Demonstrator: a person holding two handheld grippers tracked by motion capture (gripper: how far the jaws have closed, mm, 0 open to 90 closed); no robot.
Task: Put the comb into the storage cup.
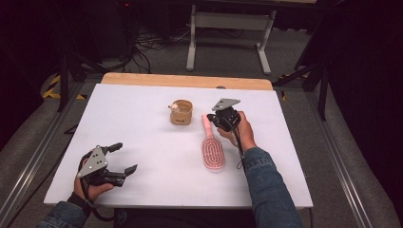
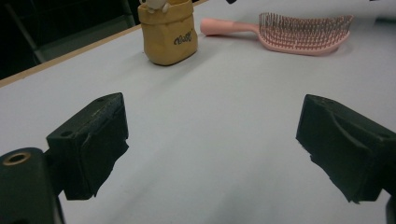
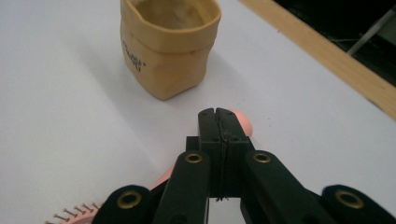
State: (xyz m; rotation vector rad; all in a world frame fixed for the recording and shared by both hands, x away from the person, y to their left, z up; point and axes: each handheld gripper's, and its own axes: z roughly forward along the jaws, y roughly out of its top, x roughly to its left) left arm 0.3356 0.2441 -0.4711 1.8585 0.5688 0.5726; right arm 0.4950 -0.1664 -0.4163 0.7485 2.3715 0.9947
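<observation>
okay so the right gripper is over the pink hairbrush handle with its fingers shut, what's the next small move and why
Probably open the right gripper before lowering. Its fingers are pressed together with nothing between them, above the handle end of the pink hairbrush, which lies flat on the table beside the tan pouch. Shut fingers cannot straddle the handle.

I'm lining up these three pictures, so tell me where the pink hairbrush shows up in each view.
High view: the pink hairbrush lies right of centre on the white table, handle pointing away, beside the right gripper.
Left gripper view: top right, lying sideways, bristles up.
Right gripper view: handle tip just behind the shut jaws, bristles at bottom left.
Shared landmark: the tan pouch, close to the brush handle's end.
</observation>
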